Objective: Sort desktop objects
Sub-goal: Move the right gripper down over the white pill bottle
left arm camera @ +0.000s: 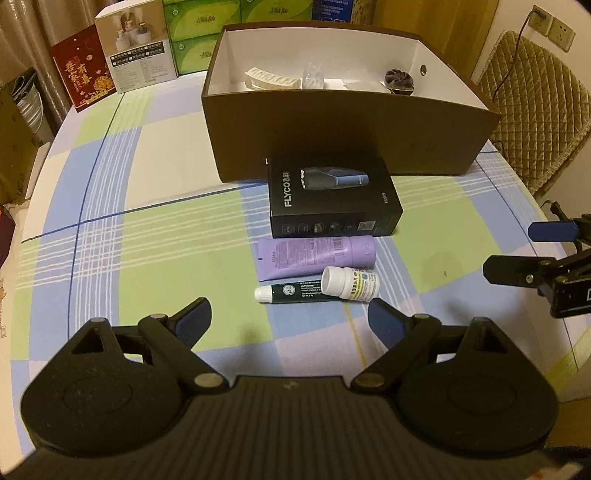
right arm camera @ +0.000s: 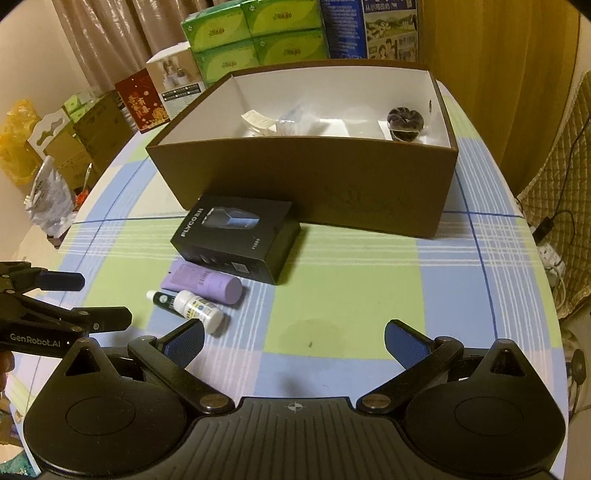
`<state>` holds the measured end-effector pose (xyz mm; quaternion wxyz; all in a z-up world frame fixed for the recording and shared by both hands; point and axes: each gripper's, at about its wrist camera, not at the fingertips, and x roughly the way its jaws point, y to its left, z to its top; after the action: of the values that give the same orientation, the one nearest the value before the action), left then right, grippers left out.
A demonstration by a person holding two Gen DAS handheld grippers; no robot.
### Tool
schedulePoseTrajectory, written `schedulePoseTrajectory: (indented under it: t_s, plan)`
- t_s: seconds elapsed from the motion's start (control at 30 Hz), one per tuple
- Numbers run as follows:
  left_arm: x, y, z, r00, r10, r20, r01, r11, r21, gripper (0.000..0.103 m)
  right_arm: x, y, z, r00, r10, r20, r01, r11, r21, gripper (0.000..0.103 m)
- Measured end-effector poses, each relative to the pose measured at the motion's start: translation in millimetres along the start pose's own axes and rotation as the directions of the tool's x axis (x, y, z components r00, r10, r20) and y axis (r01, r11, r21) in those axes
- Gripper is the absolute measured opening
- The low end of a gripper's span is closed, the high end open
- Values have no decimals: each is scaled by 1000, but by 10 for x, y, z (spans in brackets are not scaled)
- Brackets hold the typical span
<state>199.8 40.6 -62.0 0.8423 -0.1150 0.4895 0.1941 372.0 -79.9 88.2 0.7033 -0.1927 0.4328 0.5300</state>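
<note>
A brown box with white inside stands open at the table's middle; a dark scrunchie, a white clip and clear wrapping lie in it. In front lie a black shaver box, a purple tube, a white pill bottle and a dark green lip balm. My left gripper is open and empty just before the lip balm. My right gripper is open and empty, right of the bottle.
The checked tablecloth covers a round table. Green tissue packs, a red box and a white carton stand behind the brown box. A quilted chair is at the right. Bags and cartons sit off the left edge.
</note>
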Motion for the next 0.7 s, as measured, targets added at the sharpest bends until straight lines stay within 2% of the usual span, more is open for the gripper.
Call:
schedulePoseTrajectory:
  t_s: [0.17,0.3,0.6,0.63,0.7]
  plan:
    - [89,13,-23,1000,-19,0,19,1000,22,86,72,-41,-21,1000,-6,-16,7,1000,15,101]
    - [166,76,-37,1000,-8,-19,9,1000,16,83,135,-46,-40,1000,-3,-24,3,1000,27,101]
    - [317,314,-31,999,26,-43,-26,1000,-6,83,425,297,-44,998,57,-42,-55,997,47,101]
    - [335,340,-25,999,29,-45,-29,1000,-7,83,466,363,-39,997,59,-41,-58,998,38,100]
    - [374,395,-14,998,33,-50,-33,999,-5,83,548,480,-36,997,65,-47,-65,998,9,91]
